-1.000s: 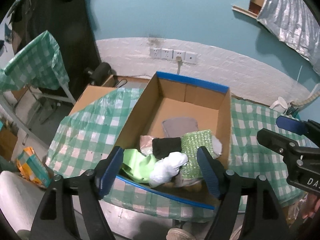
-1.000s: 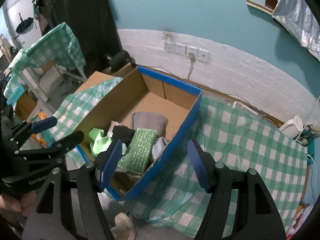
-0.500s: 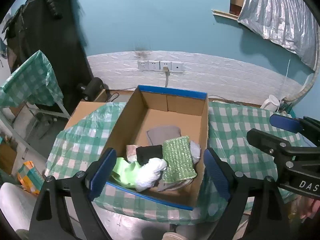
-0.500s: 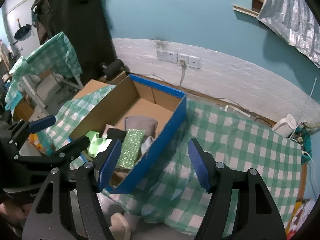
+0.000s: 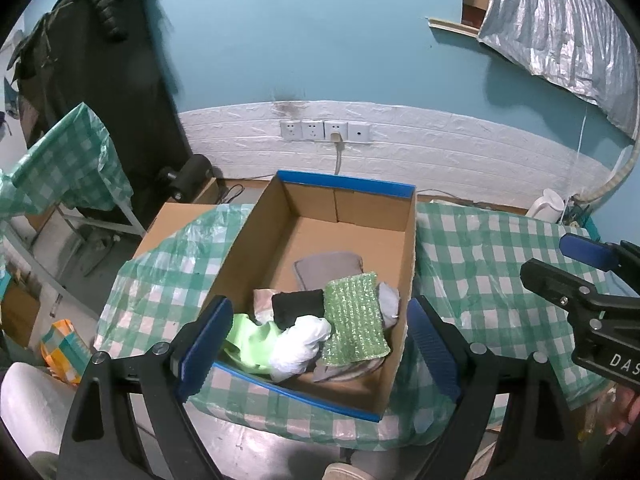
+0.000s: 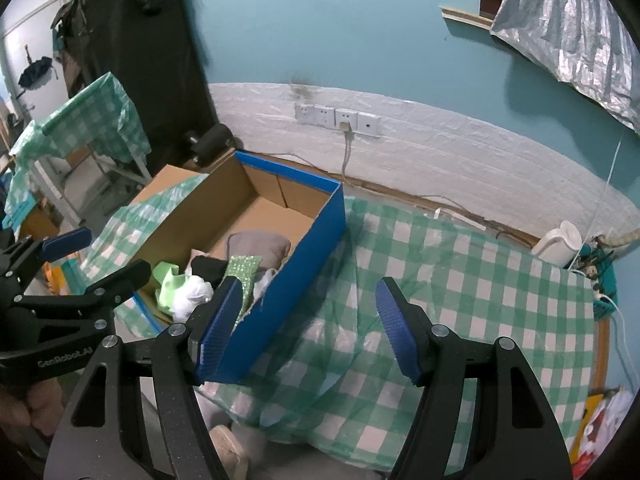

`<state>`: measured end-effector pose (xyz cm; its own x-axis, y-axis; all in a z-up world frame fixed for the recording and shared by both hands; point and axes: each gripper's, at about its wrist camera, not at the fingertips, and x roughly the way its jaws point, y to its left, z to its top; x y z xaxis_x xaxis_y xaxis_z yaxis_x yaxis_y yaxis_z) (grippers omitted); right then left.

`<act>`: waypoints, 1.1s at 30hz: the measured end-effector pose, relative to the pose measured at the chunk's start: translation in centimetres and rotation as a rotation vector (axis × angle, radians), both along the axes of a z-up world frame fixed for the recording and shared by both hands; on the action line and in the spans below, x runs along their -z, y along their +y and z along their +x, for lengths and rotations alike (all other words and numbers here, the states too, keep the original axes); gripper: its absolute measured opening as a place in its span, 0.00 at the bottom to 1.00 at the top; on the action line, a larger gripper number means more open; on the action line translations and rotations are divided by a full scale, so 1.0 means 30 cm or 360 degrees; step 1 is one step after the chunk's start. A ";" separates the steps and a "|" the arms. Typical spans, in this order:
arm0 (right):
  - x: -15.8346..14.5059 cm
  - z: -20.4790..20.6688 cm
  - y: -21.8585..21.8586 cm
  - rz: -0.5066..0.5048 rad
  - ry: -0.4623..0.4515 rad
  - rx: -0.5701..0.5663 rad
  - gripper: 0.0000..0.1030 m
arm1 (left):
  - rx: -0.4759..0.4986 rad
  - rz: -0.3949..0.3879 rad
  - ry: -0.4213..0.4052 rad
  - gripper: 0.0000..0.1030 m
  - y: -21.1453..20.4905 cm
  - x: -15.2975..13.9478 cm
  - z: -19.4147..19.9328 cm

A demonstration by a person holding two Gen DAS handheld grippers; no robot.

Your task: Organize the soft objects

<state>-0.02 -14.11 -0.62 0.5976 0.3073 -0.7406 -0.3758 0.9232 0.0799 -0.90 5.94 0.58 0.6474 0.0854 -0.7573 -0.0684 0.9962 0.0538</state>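
Box [image 5: 400,196] sits mid-frame on the checked tabletop [image 5: 492,248], soft items [image 5: 320,320] heaped at its near end. Left tool [image 5: 318,340] has just spread wide, empty; right tool [image 6: 308,328] hangs parted, empty, lower centre.

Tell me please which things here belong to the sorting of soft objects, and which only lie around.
Belong to the job:
- open cardboard box with blue edges
- sparkly green cloth
- white crumpled cloth
- light green cloth
- black folded cloth
- grey flat cushion

Only lying around:
- white plastic kettle
- white wall sockets
- dark hanging coat
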 end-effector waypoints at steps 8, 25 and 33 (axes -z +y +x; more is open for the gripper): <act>-0.002 -0.001 -0.020 0.0000 -0.0003 0.0006 0.67 | -0.0002 0.0058 0.0057 0.87 -0.021 0.013 0.003; -0.005 -0.004 -0.044 0.0007 -0.0003 0.0013 0.67 | 0.0006 0.0067 0.0098 0.87 -0.029 0.025 0.011; -0.008 -0.007 -0.045 0.0005 -0.0004 0.0012 0.67 | 0.0005 0.0070 0.0100 0.87 -0.031 0.024 0.011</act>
